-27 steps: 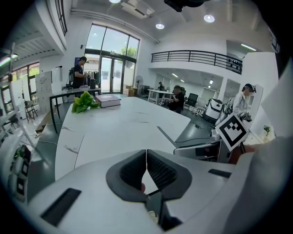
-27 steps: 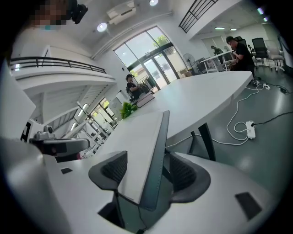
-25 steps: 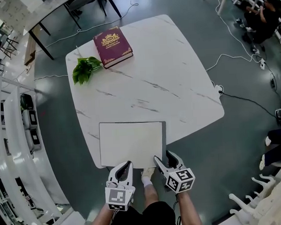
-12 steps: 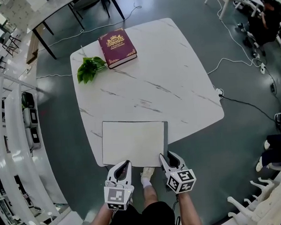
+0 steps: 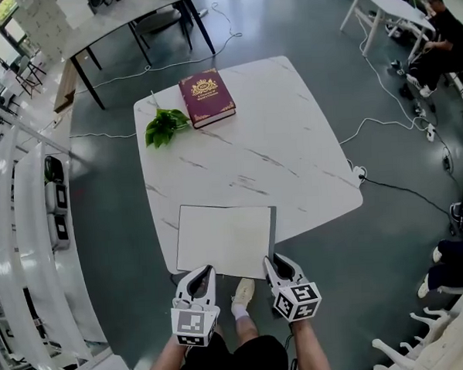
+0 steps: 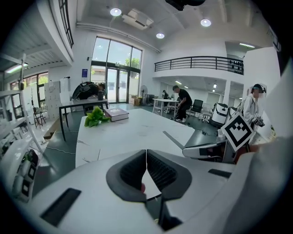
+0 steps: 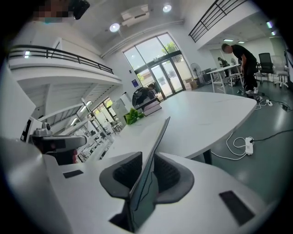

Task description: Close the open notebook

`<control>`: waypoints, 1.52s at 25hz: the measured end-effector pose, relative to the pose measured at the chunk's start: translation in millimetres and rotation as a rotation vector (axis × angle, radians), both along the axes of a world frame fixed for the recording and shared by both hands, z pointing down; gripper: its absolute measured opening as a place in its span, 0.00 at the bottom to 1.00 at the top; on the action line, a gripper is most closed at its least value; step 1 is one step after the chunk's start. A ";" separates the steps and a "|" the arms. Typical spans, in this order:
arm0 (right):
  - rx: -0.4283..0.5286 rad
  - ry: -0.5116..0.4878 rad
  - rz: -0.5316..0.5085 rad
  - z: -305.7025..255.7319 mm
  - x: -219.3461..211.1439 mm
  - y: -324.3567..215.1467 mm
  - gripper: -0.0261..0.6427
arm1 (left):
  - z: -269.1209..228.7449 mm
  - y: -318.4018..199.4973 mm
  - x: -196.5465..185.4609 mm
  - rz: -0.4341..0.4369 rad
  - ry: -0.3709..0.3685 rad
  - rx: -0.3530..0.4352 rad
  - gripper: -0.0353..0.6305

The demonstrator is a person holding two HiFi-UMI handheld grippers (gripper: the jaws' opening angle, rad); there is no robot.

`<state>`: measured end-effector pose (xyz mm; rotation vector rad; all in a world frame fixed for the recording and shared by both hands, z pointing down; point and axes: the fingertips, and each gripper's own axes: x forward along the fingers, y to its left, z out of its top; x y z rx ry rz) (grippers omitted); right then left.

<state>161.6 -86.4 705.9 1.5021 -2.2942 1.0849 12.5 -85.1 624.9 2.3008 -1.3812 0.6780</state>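
Note:
The open notebook (image 5: 223,239) lies with cream pages up at the near edge of the white marble table (image 5: 291,138). Its grey right cover (image 5: 273,231) shows as a thin strip. My right gripper (image 5: 276,265) is at the near right corner. Its jaws are closing on the cover (image 7: 158,137), which stands edge-on between the pads of the right gripper (image 7: 147,157). My left gripper (image 5: 202,276) is at the near left edge. In the left gripper view the left gripper (image 6: 146,155) is shut, and only a thin pale sliver shows between the pads.
A dark red book (image 5: 206,97) and a green leafy sprig (image 5: 164,127) lie at the table's far left corner. A cable and power strip (image 5: 360,171) lie on the floor to the right. Other tables and people stand further off. My shoe (image 5: 242,293) is under the near edge.
The right gripper's jaws have narrowed around the notebook's right cover. Both grippers have risen a little. The head view has shifted, so the table sits farther right.

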 end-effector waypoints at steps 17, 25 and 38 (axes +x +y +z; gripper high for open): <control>0.104 0.030 -0.106 -75.6 -52.9 3.7 0.15 | -80.6 21.7 -42.4 -0.086 0.000 0.133 0.09; 0.129 0.062 -0.149 -95.9 -83.4 3.9 0.15 | -105.8 22.5 -73.8 -0.124 -0.003 0.180 0.09; 0.142 0.060 -0.208 -115.3 -156.1 -5.5 0.14 | -109.1 8.9 -125.8 -0.128 0.015 0.172 0.09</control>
